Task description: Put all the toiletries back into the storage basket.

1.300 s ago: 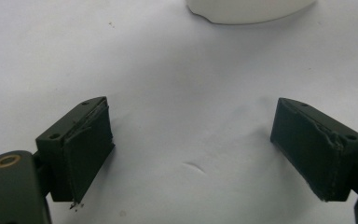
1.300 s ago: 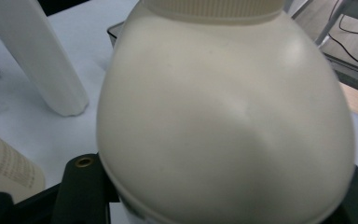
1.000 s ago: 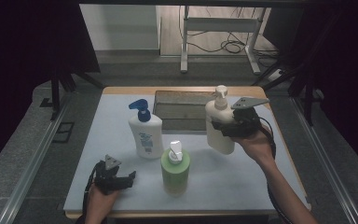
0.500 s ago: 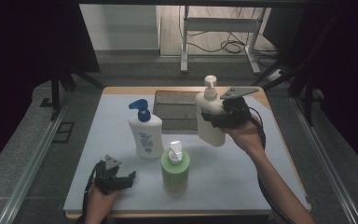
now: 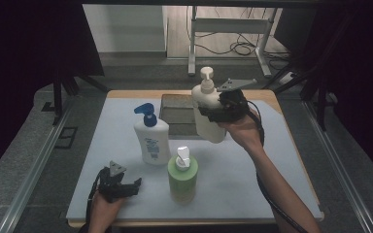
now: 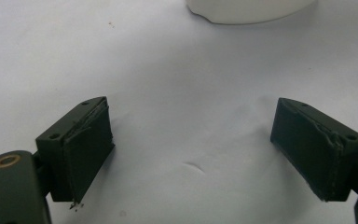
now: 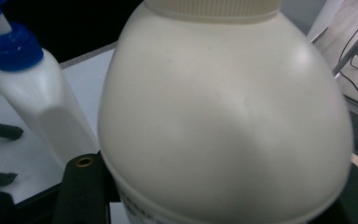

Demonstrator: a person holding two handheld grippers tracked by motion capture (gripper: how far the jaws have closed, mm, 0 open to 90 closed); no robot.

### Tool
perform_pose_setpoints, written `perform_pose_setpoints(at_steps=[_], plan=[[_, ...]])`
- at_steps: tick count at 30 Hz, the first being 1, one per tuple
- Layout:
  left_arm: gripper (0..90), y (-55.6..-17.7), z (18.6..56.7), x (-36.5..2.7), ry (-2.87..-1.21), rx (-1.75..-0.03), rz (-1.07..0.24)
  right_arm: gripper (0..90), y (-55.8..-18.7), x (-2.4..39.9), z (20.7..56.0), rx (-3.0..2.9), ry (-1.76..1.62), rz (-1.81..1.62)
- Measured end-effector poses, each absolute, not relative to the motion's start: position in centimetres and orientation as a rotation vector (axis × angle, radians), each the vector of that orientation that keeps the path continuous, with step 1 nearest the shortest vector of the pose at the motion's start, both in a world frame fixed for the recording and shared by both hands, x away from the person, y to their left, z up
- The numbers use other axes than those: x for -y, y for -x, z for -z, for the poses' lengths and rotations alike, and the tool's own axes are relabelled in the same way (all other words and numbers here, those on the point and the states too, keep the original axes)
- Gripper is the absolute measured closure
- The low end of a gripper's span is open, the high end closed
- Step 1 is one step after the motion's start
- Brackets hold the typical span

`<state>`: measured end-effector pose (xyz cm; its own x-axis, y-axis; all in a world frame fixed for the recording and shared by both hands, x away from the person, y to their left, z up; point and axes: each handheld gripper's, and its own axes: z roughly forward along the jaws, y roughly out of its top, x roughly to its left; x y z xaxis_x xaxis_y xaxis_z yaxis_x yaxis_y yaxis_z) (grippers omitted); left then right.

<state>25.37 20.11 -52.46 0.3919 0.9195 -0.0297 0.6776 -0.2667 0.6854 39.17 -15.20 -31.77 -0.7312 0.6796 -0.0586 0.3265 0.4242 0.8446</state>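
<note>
Near edge of tabletop (image 5: 272,165): left gripper (image 5: 126,187) resting low, jaws spread wide, nothing between them, only bare white surface ahead in the left gripper view. Just beyond: green pump bottle (image 5: 182,174), then blue-capped bottle (image 5: 151,137), both standing upright. Farther back, right gripper (image 5: 212,114) clamped around the waist of the cream pump bottle (image 5: 208,112), held clear of the surface, long axis nearly upright, pump head up. Directly behind and below it: dark tray (image 5: 177,114), likely the set-down spot. Right hand plainly the nearer.
</note>
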Motion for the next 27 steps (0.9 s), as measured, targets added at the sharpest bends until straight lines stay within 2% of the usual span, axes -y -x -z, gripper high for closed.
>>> perform_pose_setpoints(at_steps=[27], plan=[[12.3,-25.4,52.5,-20.1,-2.035,-1.363,-0.505,38.9,-43.9,9.6,32.5,-2.233,-0.870,-1.243]])
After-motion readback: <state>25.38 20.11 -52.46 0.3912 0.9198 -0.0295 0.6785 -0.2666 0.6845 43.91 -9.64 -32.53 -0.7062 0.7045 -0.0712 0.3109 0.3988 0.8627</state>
